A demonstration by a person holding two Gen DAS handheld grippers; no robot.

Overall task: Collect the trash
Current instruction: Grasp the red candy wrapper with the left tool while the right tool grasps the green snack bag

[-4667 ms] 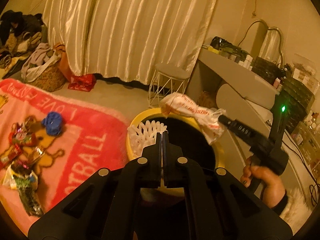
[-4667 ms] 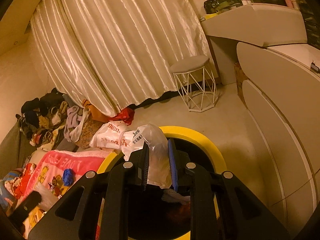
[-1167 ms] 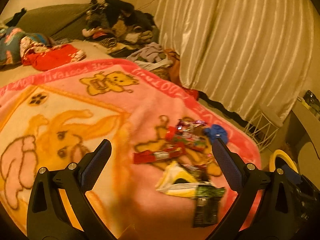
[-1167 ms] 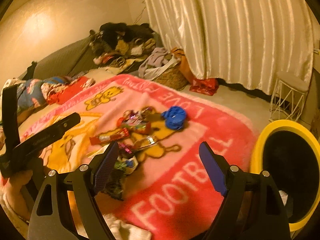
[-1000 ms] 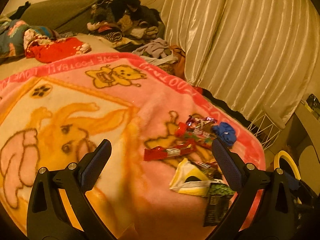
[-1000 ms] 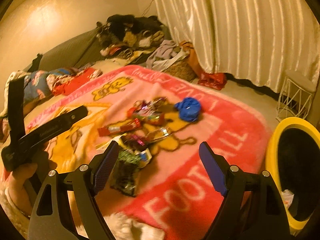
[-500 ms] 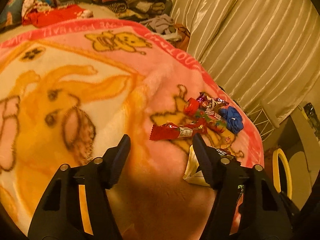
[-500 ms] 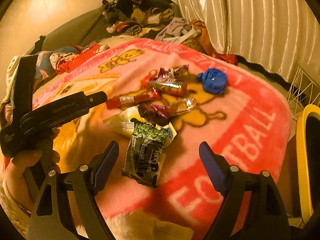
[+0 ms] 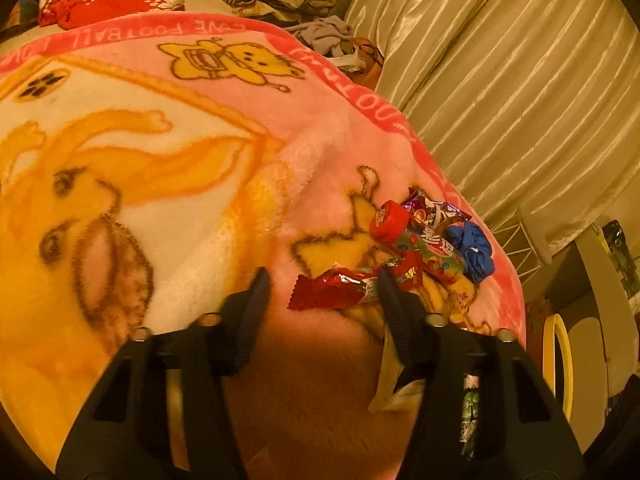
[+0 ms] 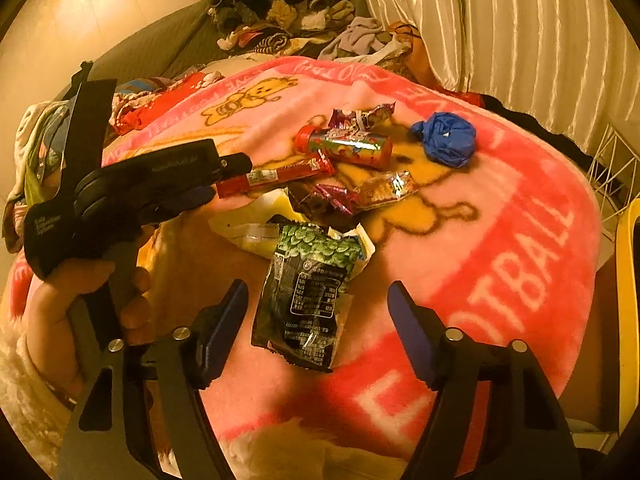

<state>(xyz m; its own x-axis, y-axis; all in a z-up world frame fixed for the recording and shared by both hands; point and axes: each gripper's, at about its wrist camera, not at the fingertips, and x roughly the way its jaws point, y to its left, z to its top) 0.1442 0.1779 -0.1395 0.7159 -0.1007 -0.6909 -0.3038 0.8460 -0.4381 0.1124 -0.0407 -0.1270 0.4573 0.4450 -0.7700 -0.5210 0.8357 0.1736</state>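
left tool (image 9: 320, 280) is closing around the red wrapper (image 9: 334, 290) on the blanket (image 9: 160, 160), its long axis crossing the gap; right tool (image 10: 318, 300) narrows, still empty, over the green packet (image 10: 312, 280).

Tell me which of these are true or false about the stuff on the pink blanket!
1. A crumpled blue wad lies on the pink blanket. True.
2. The right gripper has already lifted the black-and-green snack bag. False: its jaws are closing around the bag, which lies flat on the blanket, untouched.
3. The left gripper is by the long red wrapper. True: its jaws are closing around that wrapper's end.
4. The red-capped candy tube stands upright. False: it lies on its side.
5. The yellow bin sits in the middle of the blanket. False: it is off the blanket's edge.
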